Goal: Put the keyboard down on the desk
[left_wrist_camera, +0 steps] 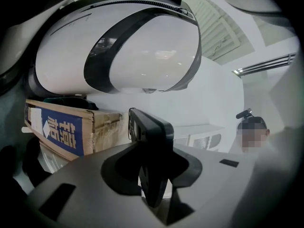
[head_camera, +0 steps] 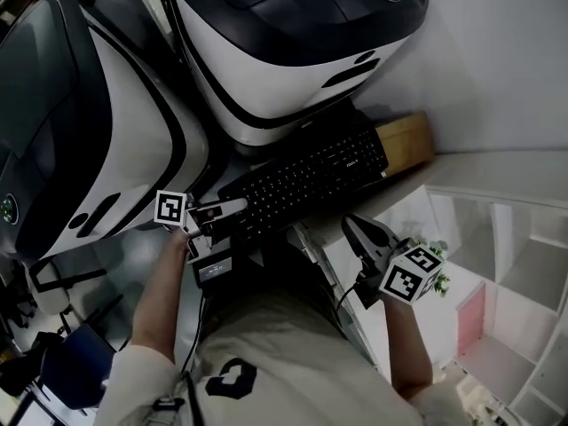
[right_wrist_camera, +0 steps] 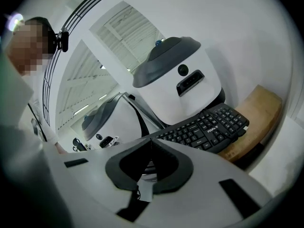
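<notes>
The black keyboard [head_camera: 306,180] was off any flat surface that could be made out, held slantwise in front of the person. The left gripper [head_camera: 232,211] was at the keyboard's left end, its jaws closed tight on that end. In the left gripper view the keyboard showed edge-on as a dark slab standing up between the two jaws. The marker cube [head_camera: 170,208] of that gripper sat just left of the keyboard. The right gripper [head_camera: 355,229] hung near the keyboard's front edge without touching it. Its jaws were pressed together with nothing between them, and its tip pointed toward the keys. The cardboard box [head_camera: 404,140] was at the keyboard's right end. In the right gripper view that end lay over the box's top, though none of the views showed whether the two touched. Just beyond the keyboard's far edge stood a large white and black machine [head_camera: 284,34], its rounded shell rising above the keys. A second machine of the same kind [head_camera: 80,122] stood to the keyboard's left, beyond the left gripper. White shelving [head_camera: 524,264] was well apart from the keyboard on its right, past the right gripper.
</notes>
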